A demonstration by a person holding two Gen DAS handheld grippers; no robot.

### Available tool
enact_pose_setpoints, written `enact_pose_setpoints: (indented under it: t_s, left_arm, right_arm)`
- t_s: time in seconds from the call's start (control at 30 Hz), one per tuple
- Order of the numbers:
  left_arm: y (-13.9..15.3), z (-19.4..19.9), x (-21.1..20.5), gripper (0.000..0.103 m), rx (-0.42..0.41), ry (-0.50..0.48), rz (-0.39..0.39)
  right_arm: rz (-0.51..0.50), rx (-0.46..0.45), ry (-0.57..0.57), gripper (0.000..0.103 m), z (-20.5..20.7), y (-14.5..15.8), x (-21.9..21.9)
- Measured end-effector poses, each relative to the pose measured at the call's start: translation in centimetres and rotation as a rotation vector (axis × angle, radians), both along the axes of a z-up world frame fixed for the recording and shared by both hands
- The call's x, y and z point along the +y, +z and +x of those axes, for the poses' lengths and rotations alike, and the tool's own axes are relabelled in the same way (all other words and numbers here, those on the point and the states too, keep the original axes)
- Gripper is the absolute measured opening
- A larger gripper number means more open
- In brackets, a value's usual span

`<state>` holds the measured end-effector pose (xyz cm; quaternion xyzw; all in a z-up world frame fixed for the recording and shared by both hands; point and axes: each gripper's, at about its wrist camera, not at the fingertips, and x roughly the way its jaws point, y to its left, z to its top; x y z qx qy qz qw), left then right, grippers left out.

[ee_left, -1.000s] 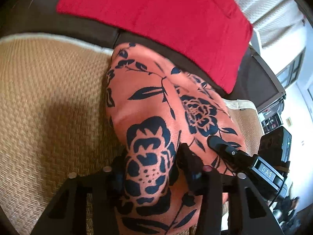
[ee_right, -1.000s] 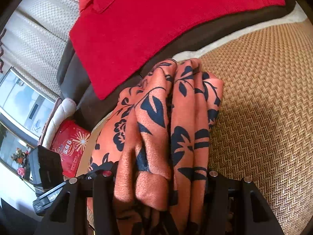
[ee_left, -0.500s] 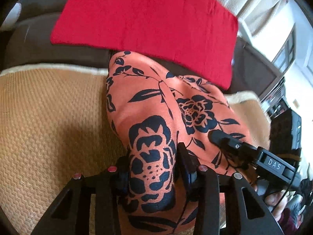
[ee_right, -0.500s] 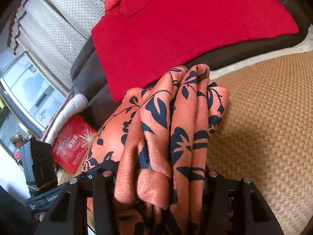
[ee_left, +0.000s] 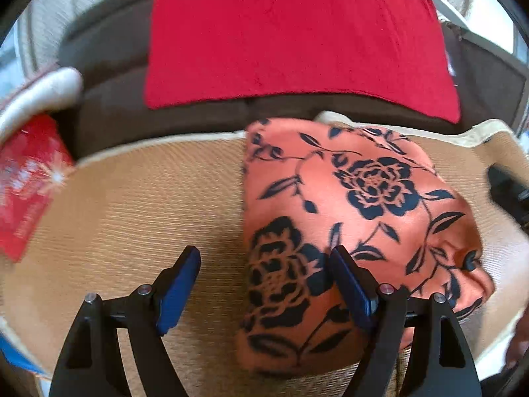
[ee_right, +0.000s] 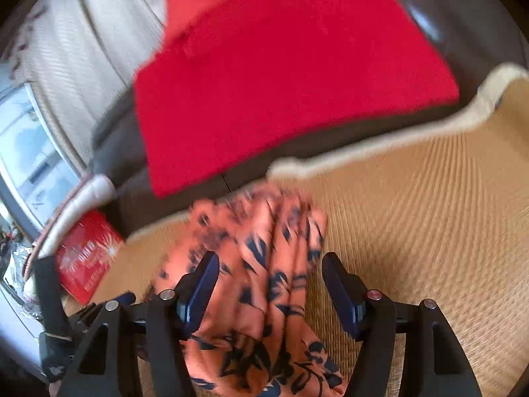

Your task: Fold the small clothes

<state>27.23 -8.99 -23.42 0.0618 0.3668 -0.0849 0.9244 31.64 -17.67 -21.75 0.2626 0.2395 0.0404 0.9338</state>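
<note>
Left wrist view: the left claw point(ee_left: 264, 284) is spread wide, its blue pads point(ee_left: 180, 284) well apart and clamping nothing. The folded garment point(ee_left: 350, 218), orange with dark flowers, lies on the woven mat point(ee_left: 139, 205), its back edge at the mat's rim by the brown sofa point(ee_left: 158, 119). The right-hand finger touches or overlaps the cloth's near left part; the other finger hangs over bare mat. A red cloth point(ee_left: 297, 39) is draped on the sofa back, and a red box point(ee_left: 26, 178) sits off to the left. The step in hand looks like letting go after a fold, so the claw should draw straight back and up, keeping the touching pad from snagging the top layer.

Right wrist view: this picture is blurred. The right claw point(ee_right: 267, 284) is also released, fingers standing either side of the garment's point(ee_right: 264, 264) bunched, pleated end without pinching it. That end looks lumpy, with several ridges stacked between the fingers, so the fold is probably not yet flat. Doing it well likely means clearing the claw first, then pressing or smoothing the ridges toward the mat point(ee_right: 413, 215) rather than dragging them sideways, which could pull the fold open. Both claws should leave evenly, so the bundle neither twists nor slides toward the sofa point(ee_right: 264, 152).
</note>
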Motion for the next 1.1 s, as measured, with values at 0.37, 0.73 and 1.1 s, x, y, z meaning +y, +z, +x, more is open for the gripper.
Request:
enact_pose_setpoints:
  t_s: [0.37, 0.73, 1.1]
  left_arm:
    - [5.9, -7.2, 3.1, 0.085, -0.197, 0.134, 0.083]
    - [14.0, -14.9, 3.9, 0.097, -0.383, 0.129, 0.076]
    - [19.8, -21.6, 4.4, 0.103, -0.526, 0.124, 0.025]
  right_arm:
    - [-0.076, 0.231, 0.129, 0.059, 2.7, -3.6, 4.3]
    - [-0.088, 0.050, 0.022, 0.060, -7.3, 2.5, 3.9]
    - [-0.238, -0.001, 0.004, 0.070, -14.4, 11.4, 6.2]
